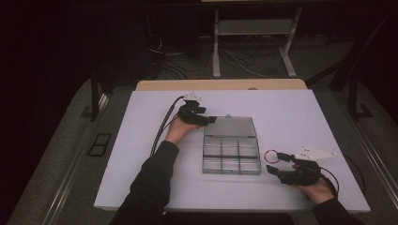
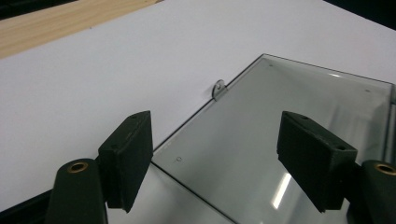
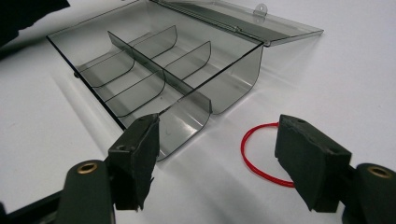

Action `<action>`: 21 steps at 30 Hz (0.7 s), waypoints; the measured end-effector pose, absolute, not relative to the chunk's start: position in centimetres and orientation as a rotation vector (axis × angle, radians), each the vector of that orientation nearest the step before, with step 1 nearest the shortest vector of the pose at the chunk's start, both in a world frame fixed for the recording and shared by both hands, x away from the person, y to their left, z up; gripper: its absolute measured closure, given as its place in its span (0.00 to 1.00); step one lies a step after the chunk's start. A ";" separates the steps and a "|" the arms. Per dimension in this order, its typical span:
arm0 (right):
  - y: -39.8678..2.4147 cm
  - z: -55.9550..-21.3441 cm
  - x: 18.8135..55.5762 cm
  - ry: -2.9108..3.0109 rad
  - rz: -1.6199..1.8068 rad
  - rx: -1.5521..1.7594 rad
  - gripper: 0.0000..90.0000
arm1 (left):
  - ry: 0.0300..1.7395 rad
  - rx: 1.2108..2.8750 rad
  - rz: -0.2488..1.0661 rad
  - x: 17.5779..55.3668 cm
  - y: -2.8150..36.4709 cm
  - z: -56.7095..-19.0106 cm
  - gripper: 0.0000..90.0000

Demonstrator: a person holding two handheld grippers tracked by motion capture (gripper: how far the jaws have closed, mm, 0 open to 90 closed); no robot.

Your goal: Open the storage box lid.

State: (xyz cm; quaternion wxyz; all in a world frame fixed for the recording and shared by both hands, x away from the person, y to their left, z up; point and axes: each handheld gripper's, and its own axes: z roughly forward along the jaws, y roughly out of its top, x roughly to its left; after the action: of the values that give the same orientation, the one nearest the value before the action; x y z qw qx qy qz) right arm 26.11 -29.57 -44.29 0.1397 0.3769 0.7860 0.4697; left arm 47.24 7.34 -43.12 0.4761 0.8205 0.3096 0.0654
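A smoky clear plastic compartment box [image 1: 231, 157] lies in the middle of the white table, its lid [image 1: 230, 126] folded back flat on the far side. My left gripper [image 1: 211, 120] hovers over the lid's left corner. In the left gripper view its jaws [image 2: 215, 154] stand open above the lid [image 2: 289, 116], with nothing pressed between them. A small latch tab [image 2: 218, 88] juts from the lid's edge. A red elastic ring [image 1: 271, 156] lies just right of the box. My right gripper [image 1: 274, 161] is open beside it, with the ring [image 3: 254, 156] and the divided box [image 3: 154, 79] ahead of its jaws [image 3: 217, 158].
The white table top [image 1: 141, 154] has bare room on the left and at the far right. A wooden strip [image 1: 220, 85] borders its far edge. Beyond it stand a metal frame [image 1: 253, 42] and cables on the dark floor.
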 end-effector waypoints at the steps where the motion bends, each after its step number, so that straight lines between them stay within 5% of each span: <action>1: -29.6 -44.3 26.1 2.272 1.357 1.091 0.33 | 0.747 2.010 0.166 46.9 7.5 -42.9 0.29; 21: -29.6 -44.3 26.0 2.263 1.353 1.097 0.33 | 0.701 1.986 0.238 42.2 10.6 -41.4 0.25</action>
State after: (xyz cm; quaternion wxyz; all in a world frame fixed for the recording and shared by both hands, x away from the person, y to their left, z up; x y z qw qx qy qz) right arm 26.02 -29.58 -44.27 0.1423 0.3801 0.7844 0.4691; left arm 42.20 10.57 -41.42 0.4889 0.8174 0.2886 0.0979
